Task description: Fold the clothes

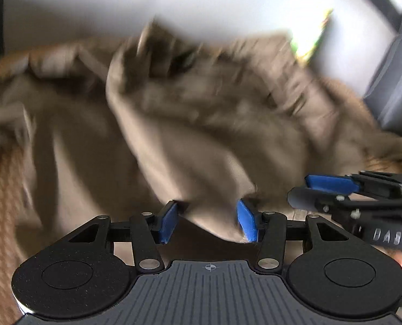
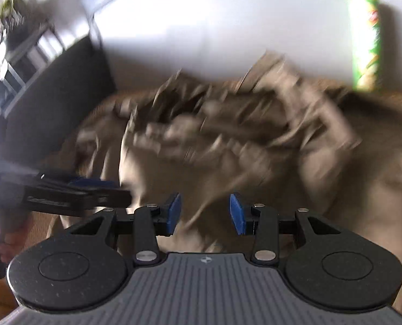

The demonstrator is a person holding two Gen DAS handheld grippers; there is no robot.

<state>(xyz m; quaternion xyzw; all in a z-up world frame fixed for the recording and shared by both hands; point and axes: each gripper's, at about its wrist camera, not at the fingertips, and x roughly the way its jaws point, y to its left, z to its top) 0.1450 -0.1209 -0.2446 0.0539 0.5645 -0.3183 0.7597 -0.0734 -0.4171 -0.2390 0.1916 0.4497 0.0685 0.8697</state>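
A crumpled grey-brown garment (image 1: 195, 113) lies in a heap, blurred by motion; it also fills the right wrist view (image 2: 228, 140). My left gripper (image 1: 209, 223) is open, its blue pads apart, with a fold of the cloth hanging between them. My right gripper (image 2: 205, 214) is open just above the cloth. Each gripper shows in the other's view: the right gripper (image 1: 336, 189) at the right edge, the left gripper (image 2: 92, 192) at the left edge, close beside each other.
A green snack tube (image 2: 366, 43) lies beyond the garment; it shows blurred in the left wrist view (image 1: 311, 38). A dark sofa (image 2: 60, 100) stands at the left, also at the right of the left wrist view (image 1: 395, 75). A woven brown mat (image 1: 3, 189) lies under the garment.
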